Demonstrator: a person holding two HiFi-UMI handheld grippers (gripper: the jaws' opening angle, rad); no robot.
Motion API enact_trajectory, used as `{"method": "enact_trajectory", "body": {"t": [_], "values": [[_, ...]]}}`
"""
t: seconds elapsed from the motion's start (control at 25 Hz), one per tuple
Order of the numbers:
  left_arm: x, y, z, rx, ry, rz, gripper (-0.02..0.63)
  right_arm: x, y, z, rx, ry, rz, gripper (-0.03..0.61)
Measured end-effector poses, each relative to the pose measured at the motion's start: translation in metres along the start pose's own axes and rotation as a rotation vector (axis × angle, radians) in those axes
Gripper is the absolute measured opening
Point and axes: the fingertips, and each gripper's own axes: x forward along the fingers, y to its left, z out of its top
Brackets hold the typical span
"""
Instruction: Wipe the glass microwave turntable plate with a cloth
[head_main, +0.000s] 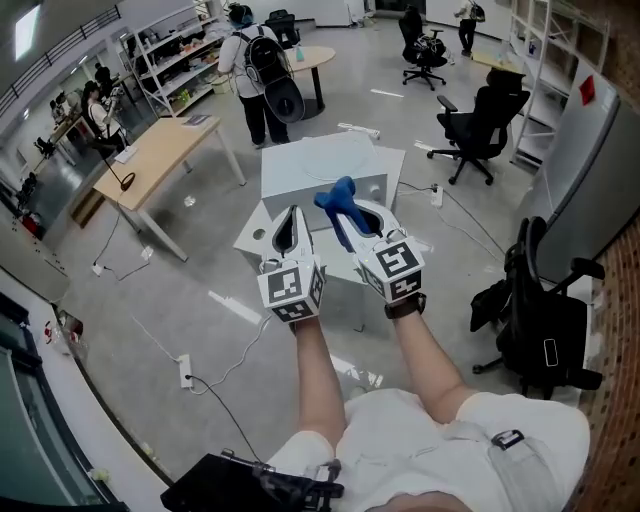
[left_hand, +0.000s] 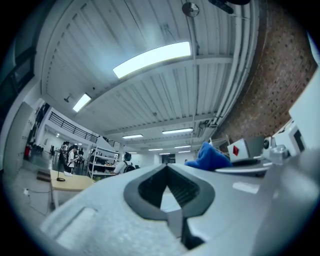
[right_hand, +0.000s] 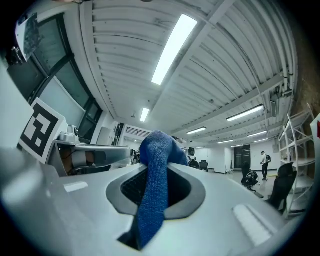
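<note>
Left gripper (head_main: 292, 218): my jaws are together, with nothing between them.
Cloth (head_main: 335, 196): blue, pinched in my right-hand tool, one fold poking out past the tips.
Right gripper (head_main: 362, 218): jaws clamped on the cloth.
White box (head_main: 320, 160): below both tools; I cannot see inside it.

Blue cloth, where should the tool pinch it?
Across its middle, as the right tool does now: the blue cloth is a soft bunched strip, so a wad sticks out past the tips for wiping. Come from the tail end.
</note>
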Motion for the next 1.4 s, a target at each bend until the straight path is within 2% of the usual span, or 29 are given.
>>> {"method": "enact_trajectory", "body": {"t": [0.16,0.52,0.72,0.92,1.04,1.4], "values": [[0.030,0.023,-0.012,-0.058,0.038,-0.025,0.002,0.039,-0.007,-0.015,0.005,0.014,0.006,0.060],[0.105,0.018,-0.051,-0.052,0.085,-0.078,0.002,0.077,-0.084,-0.054,0.040,0.044,-0.065,0.060],[0.167,0.039,-0.045,0.000,0.067,-0.044,0.002,0.133,-0.129,-0.056,0.069,0.015,-0.047,0.060],[0.229,0.040,-0.036,0.017,0.023,-0.019,0.002,0.173,-0.179,-0.036,0.042,-0.050,-0.014,0.060],[0.258,0.035,-0.048,0.029,0.037,-0.013,0.002,0.188,-0.208,-0.037,0.048,-0.058,-0.003,0.060],[0.329,0.043,-0.086,0.065,0.085,0.053,0.002,0.232,-0.273,-0.074,0.098,-0.029,0.044,0.060]]}}
